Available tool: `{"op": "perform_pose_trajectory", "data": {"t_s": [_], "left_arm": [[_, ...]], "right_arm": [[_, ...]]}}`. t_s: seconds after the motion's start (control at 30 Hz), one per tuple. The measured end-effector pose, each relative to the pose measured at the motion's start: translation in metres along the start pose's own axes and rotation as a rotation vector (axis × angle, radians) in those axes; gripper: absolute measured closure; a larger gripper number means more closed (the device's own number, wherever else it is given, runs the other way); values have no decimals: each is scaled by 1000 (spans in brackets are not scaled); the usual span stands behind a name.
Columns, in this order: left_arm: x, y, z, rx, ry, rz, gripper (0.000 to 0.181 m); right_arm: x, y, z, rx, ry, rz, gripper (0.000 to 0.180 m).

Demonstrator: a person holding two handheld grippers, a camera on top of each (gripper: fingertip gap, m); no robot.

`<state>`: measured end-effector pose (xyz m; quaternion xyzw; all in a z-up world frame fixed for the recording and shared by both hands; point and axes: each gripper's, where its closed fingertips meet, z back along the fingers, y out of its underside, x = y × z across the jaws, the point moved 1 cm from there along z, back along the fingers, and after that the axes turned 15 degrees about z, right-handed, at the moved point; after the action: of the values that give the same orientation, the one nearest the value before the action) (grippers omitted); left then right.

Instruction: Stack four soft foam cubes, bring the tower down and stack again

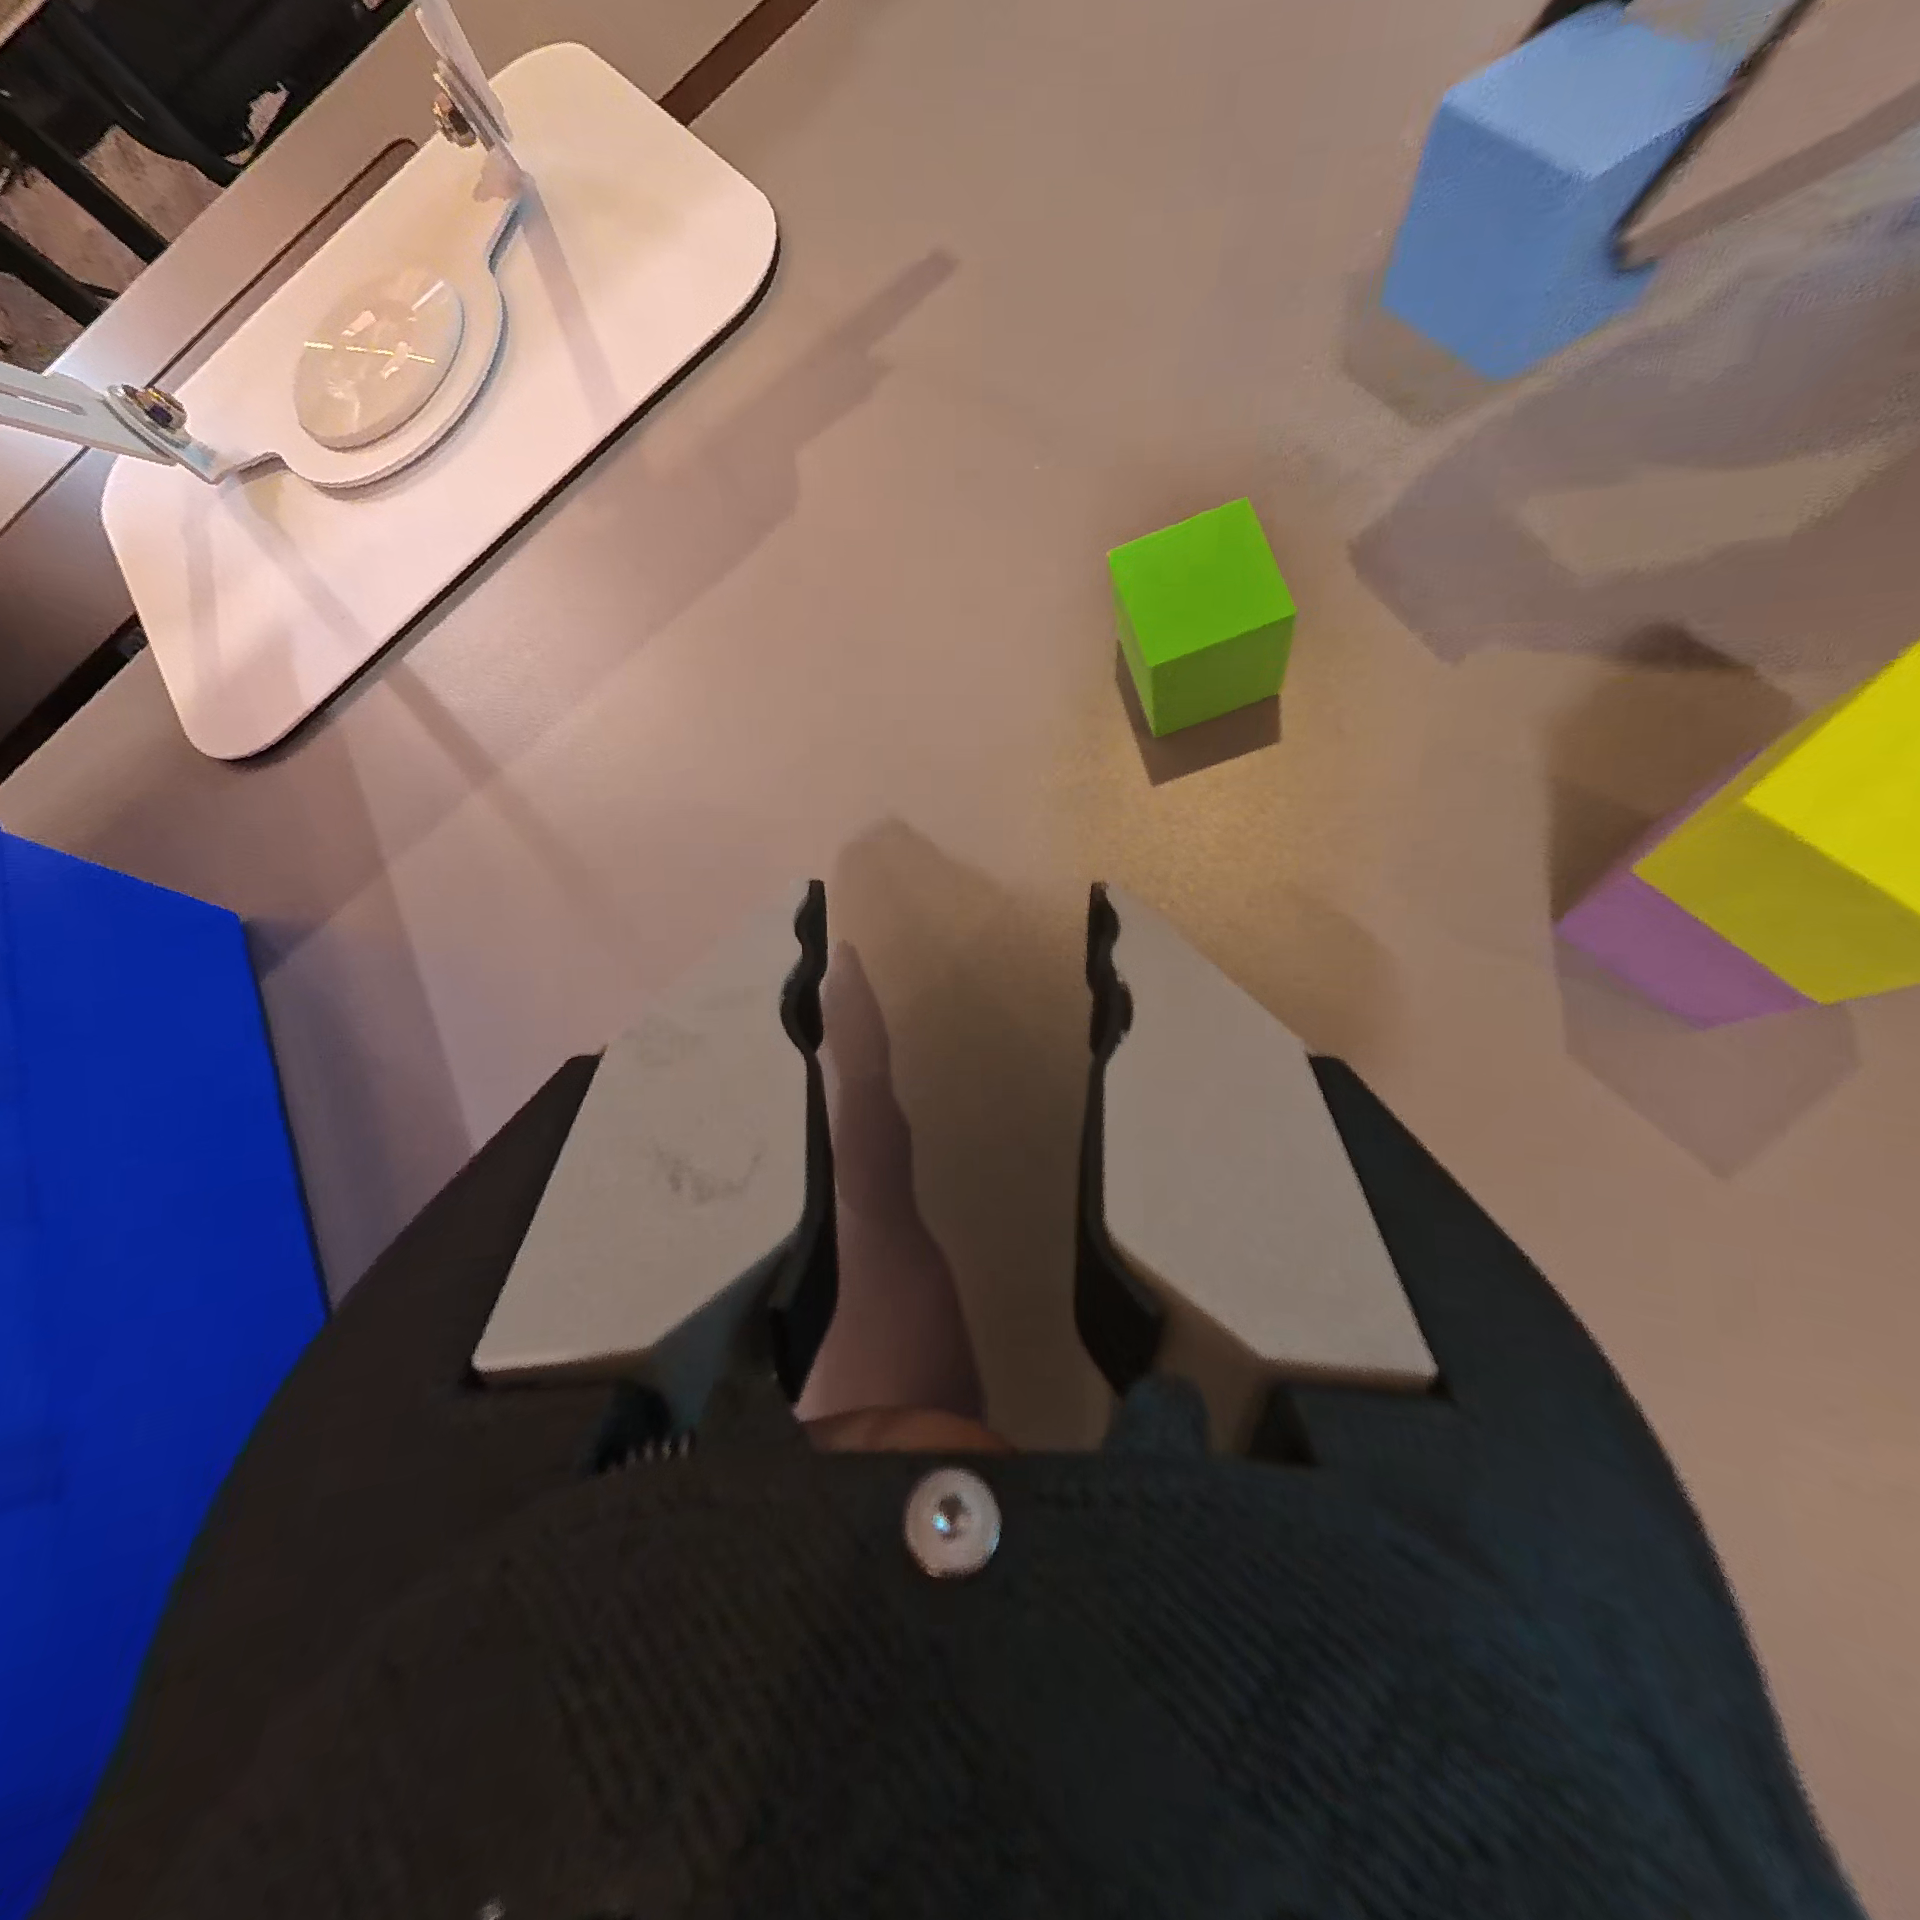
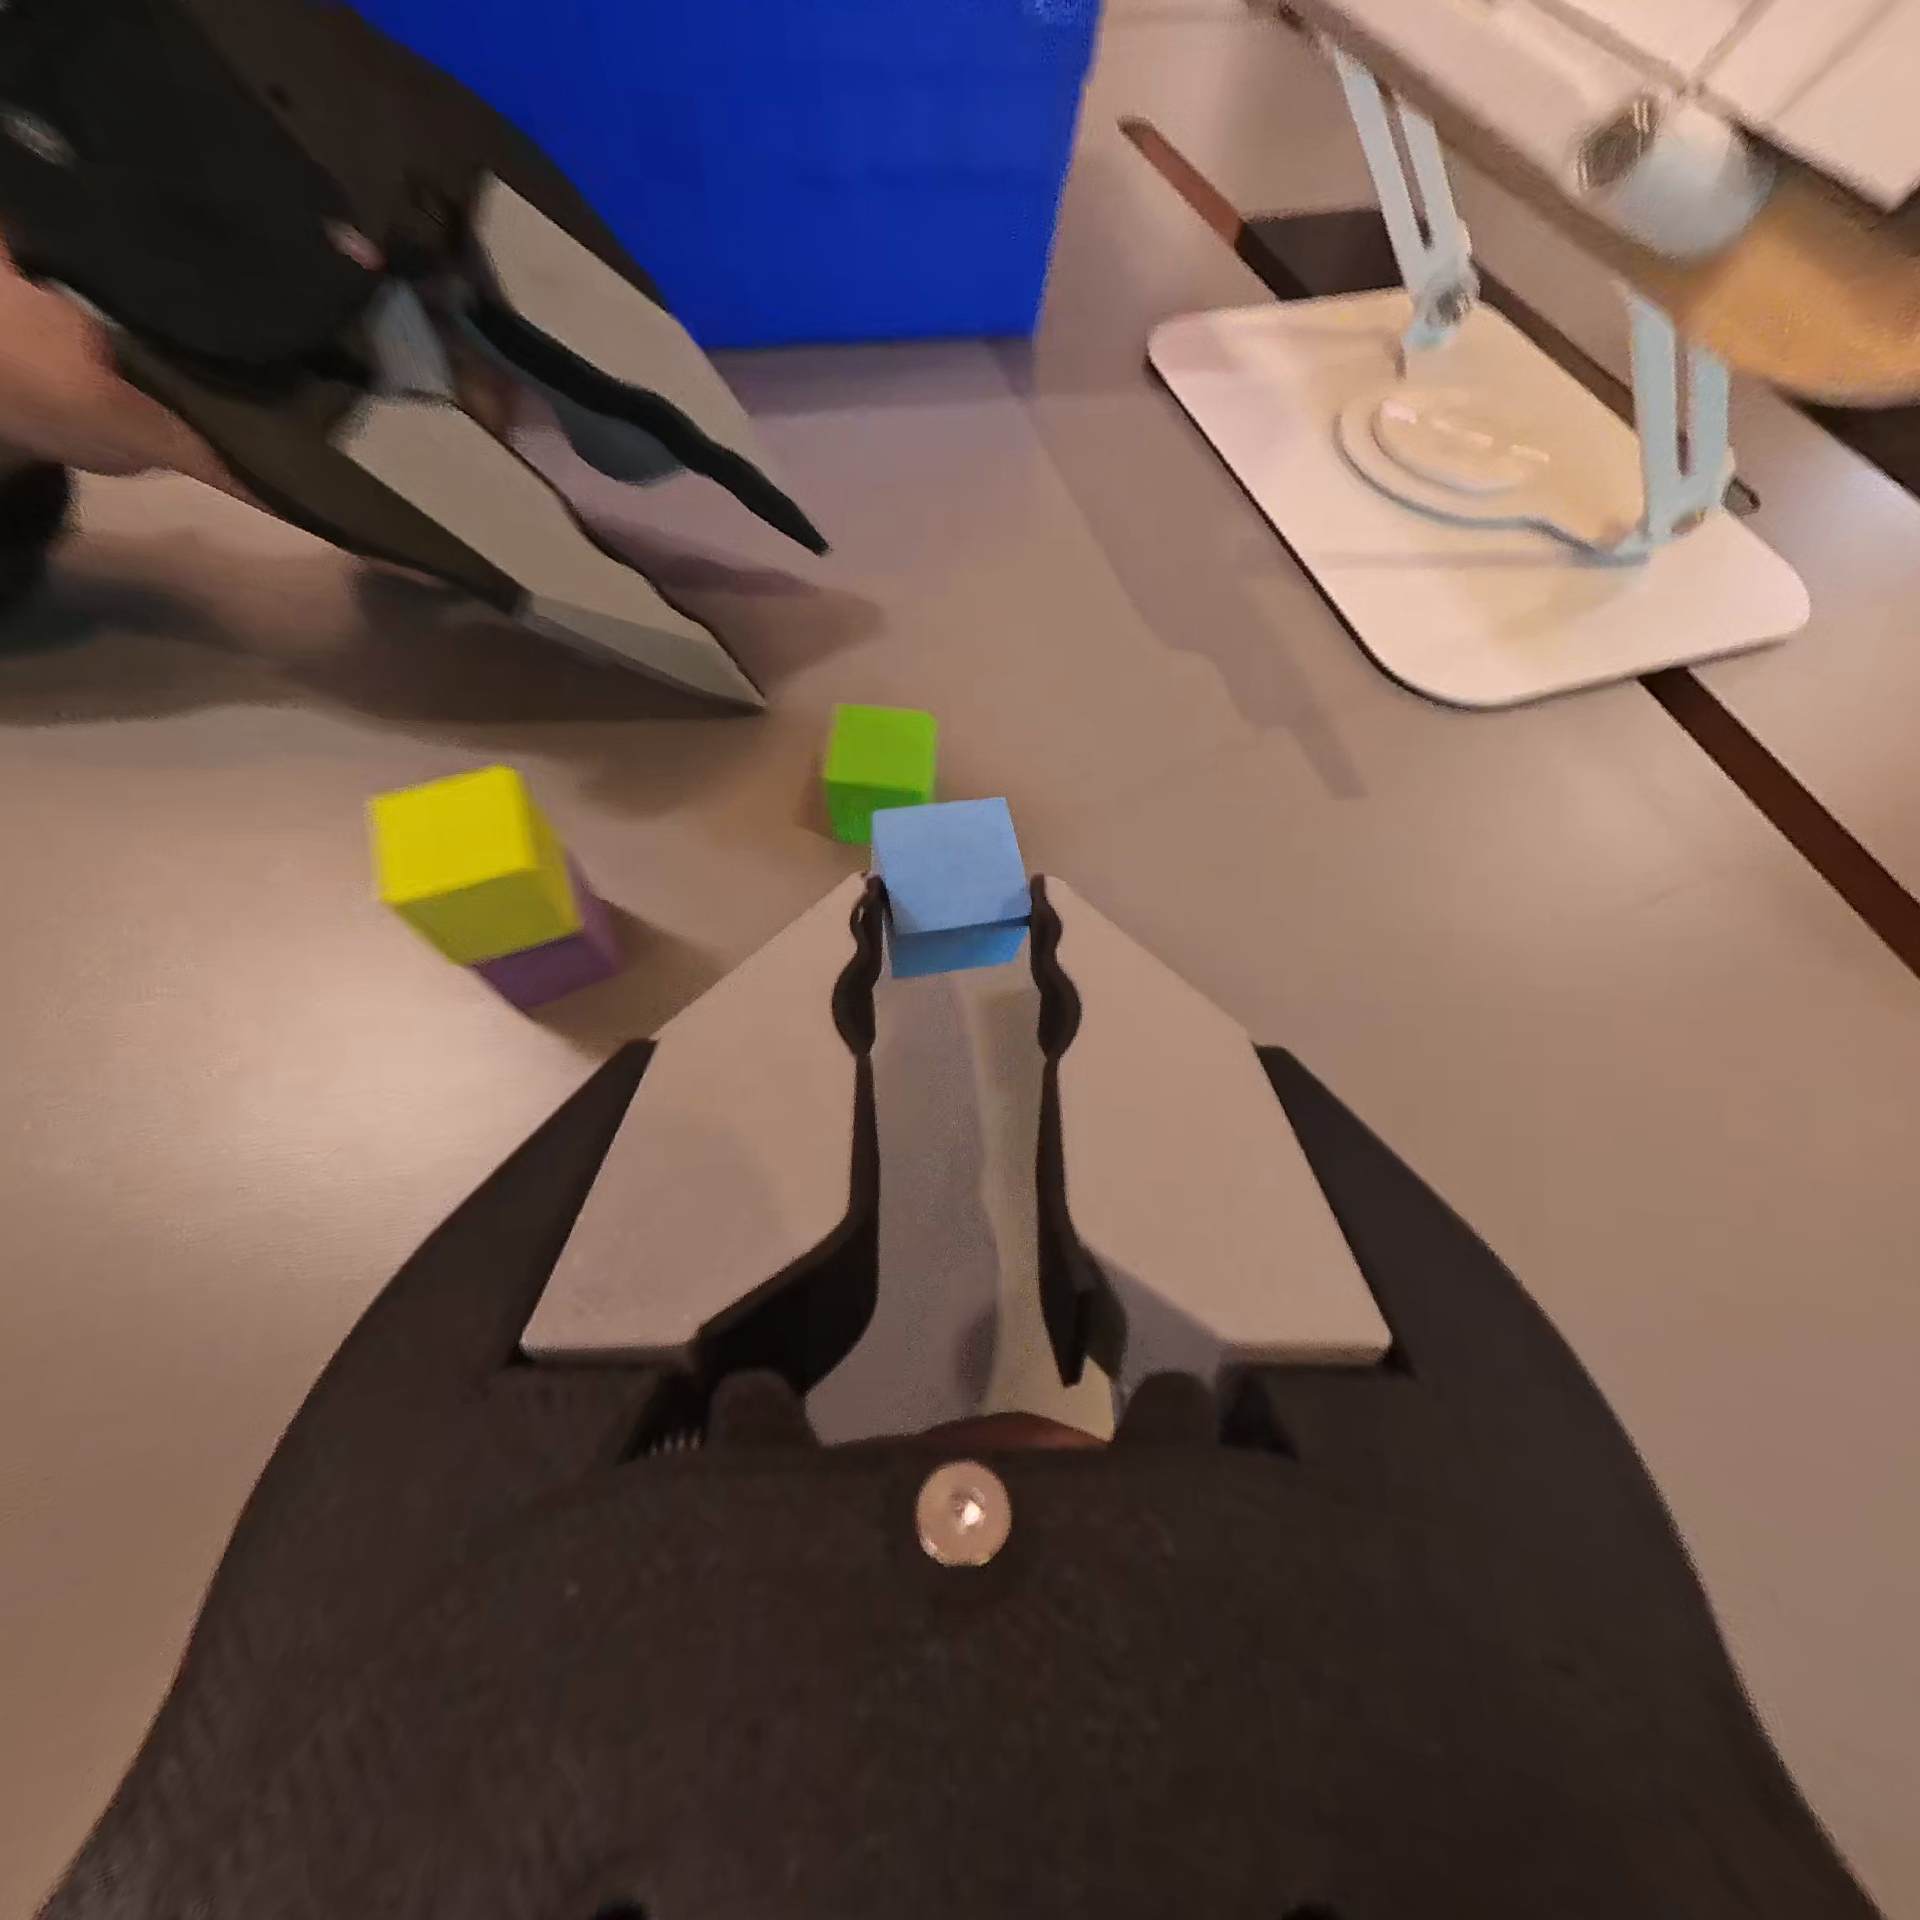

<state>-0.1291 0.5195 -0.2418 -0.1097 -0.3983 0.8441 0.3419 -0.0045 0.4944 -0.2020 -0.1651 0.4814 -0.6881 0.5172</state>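
you have a plain grey-brown table [image 2: 1195, 935] under everything. the green cube [image 2: 881, 767] sits directly on it; take that as your landmark. the purple cube [image 2: 551, 971] rests on the table to the green cube's left in the right wrist view, well apart. a white stand base [image 2: 1475, 613] lies beyond the green cube to its right, and a blue box [image 2: 790, 177] stands farther back, behind it.

No writing, label, brand, number or sign can be read in either view. Faint bright marks are seen on the round disc [image 1: 376, 353] of the white stand base, but nothing legible can be made out.
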Motion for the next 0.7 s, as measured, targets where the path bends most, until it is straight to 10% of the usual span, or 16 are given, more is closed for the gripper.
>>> {"op": "perform_pose_trajectory", "data": {"t_s": [0.7], "left_arm": [[-2, -1, 0, -9, -24, -42, 135]], "right_arm": [[79, -52, 6, 43, -167, 173, 154]]}}
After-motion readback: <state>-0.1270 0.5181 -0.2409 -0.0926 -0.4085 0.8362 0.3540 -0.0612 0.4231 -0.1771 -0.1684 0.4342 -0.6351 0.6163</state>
